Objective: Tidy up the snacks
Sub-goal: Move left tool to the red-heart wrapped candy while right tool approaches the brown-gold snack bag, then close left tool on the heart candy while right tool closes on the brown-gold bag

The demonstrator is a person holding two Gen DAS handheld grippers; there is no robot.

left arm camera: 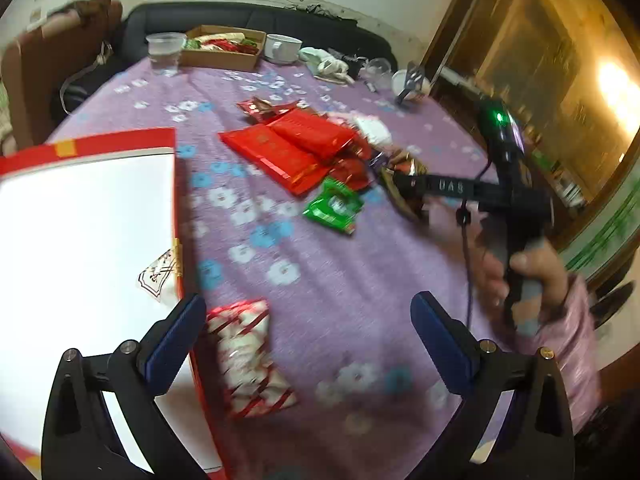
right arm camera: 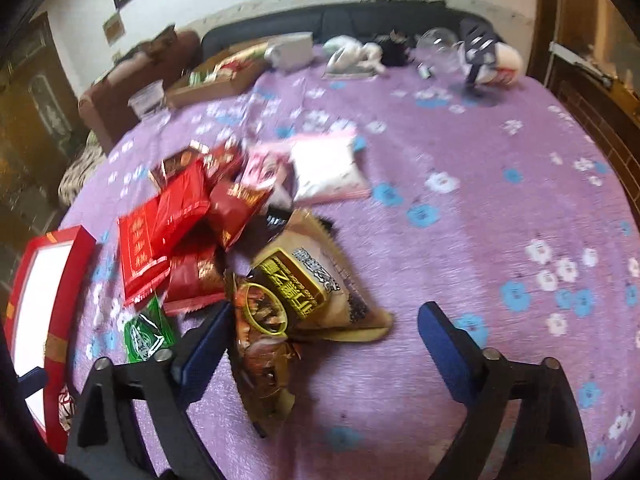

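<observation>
The left gripper (left arm camera: 306, 344) stood with its fingers wide apart and nothing between them; a red-and-white packet (left arm camera: 248, 360) lay on the purple cloth (left arm camera: 328, 280) just inside its left finger, beside the edge of a red-rimmed white box (left arm camera: 80, 224); farther ahead lay a green packet (left arm camera: 334, 208), and beyond it a heap of red packets (left arm camera: 296, 148); the right hand (left arm camera: 528, 280) showed off to the right, holding its tool.

The right gripper (right arm camera: 322, 354) was likewise spread open and held nothing; a brown packet (right arm camera: 264, 344) lay against the inside of its left finger, with a tan bag (right arm camera: 316, 280) just ahead of it; a white pouch (right arm camera: 328, 168) lay farther on; a cardboard tray (right arm camera: 216, 76) of snacks sat near the far edge.
</observation>
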